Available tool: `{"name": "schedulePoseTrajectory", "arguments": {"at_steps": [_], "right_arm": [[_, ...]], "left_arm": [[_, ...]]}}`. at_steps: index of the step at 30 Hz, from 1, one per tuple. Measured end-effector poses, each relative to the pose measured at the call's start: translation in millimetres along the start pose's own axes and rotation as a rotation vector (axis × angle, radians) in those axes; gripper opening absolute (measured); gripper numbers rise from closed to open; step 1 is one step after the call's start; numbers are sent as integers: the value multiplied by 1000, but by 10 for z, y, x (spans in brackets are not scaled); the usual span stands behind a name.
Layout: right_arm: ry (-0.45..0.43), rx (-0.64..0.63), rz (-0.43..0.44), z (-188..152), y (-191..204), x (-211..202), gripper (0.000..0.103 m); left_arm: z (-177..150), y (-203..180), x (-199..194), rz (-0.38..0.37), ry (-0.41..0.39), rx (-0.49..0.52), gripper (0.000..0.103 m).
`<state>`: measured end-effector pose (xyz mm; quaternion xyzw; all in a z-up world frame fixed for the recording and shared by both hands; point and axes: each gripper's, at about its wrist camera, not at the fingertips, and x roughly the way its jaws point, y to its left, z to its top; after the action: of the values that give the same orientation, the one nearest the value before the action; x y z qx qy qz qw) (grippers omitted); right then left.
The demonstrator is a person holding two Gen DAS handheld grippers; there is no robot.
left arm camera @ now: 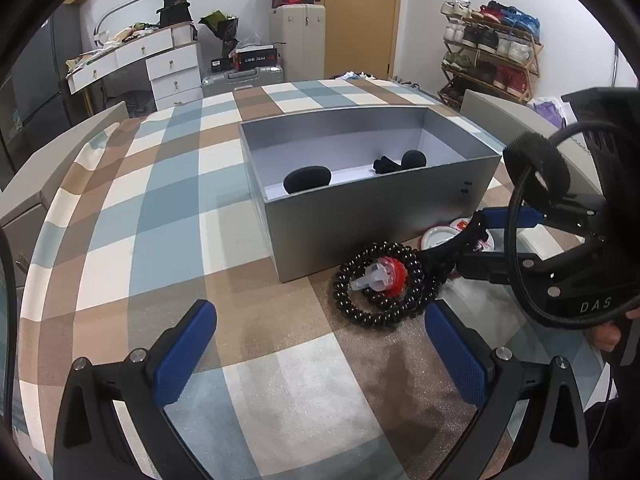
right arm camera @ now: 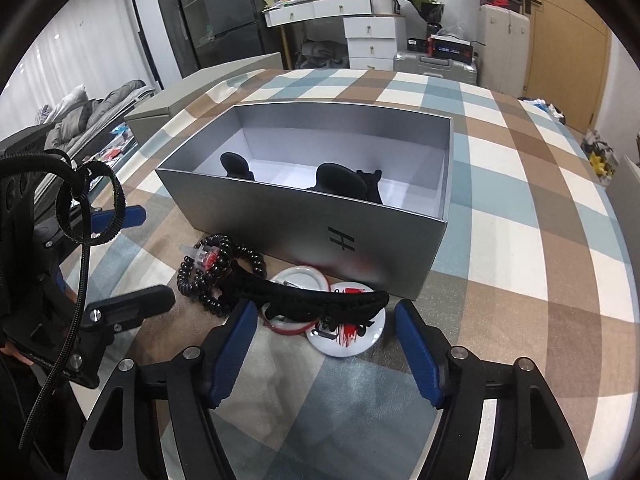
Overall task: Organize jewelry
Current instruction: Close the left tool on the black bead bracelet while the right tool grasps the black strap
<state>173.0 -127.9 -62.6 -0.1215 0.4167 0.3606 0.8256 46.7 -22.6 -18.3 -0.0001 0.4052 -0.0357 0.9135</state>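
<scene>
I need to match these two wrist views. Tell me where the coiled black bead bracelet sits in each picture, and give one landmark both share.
Left wrist view: the black bead bracelet lies right of centre, at the near corner of the grey box.
Right wrist view: the bracelet lies left of centre, before the box's front wall.
Shared landmark: the open grey box.

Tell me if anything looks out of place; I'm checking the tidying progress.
Yes: the black bead bracelet, a black hair claw and two round badges lie heaped on the tablecloth beside the grey box, not inside it.
</scene>
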Motion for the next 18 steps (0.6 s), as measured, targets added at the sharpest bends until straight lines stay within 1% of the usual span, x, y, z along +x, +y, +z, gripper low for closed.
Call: {"name": "schedulePoseTrajectory", "arguments": {"at_steps": [8,9,10,12,18], "right_arm": [[-1,0,-1,5,3,10,70],[-2,0,-1,4,4,6,70],[-4,-3,-1,5,8,2,66],[-10,-18,-11,8,30,-8,62],[-21,-35,-21,8,38,-26,61]], "left_arm": [[2,21,14,-13,10,-16,102],[-1,24,15,-16,10,-19,102],[-2,29,17,-19,11,-22,102],[-4,28,14,-22,10,-23,102],[-8,8,5,-24,7,-14,102]]}}
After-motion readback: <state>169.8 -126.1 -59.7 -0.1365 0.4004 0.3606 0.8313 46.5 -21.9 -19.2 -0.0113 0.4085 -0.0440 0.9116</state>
